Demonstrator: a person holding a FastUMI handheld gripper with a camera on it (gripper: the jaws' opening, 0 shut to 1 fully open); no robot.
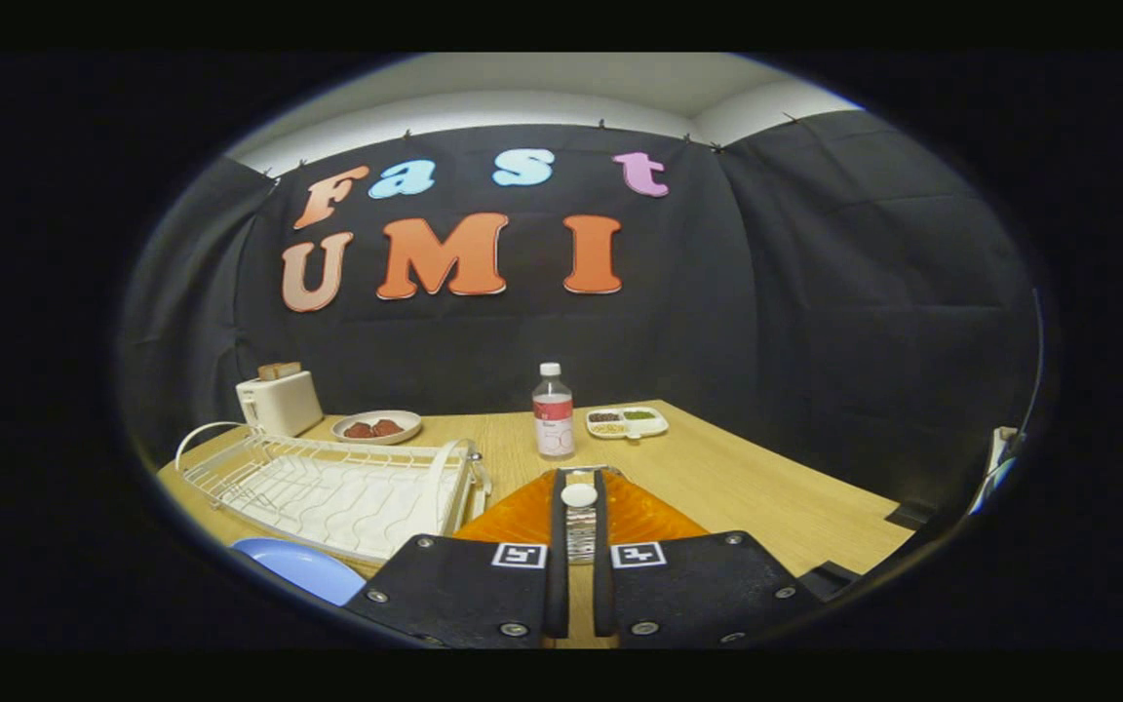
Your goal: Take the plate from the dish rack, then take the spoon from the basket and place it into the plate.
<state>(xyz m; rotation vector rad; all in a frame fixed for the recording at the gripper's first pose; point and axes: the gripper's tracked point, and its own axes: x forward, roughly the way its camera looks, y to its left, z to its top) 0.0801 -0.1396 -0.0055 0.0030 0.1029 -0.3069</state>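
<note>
Spoon [579, 526] first: in the gripper view it stands upright in the narrow gap between the two black fingers at the lower centre of the frame, its pale round end poking up just above the fingertips and its shiny shaft running down between them. The gripper [578, 487] has its jaws drawn close together, and both inner faces appear to press on the shaft, so I judge the spoon clamped. Directly behind the fingers, lower centre, sits the orange basket [639, 517], its translucent wall showing on both sides of them.

At the lower left of the frame the white wire dish rack [328, 487] stands empty on the wooden table [766, 487], and just below it, at the very edge of the picture, lies the blue plate [303, 567], off the rack and flat on the table. So the plate step looks finished, and the step in hand is carrying the spoon from the basket.

Next, I judge, the spoon must be lifted clear of the basket wall, swung left past the rack's near corner, lowered over the plate, and released there. The plate lies well to the left of the jaws.
</note>
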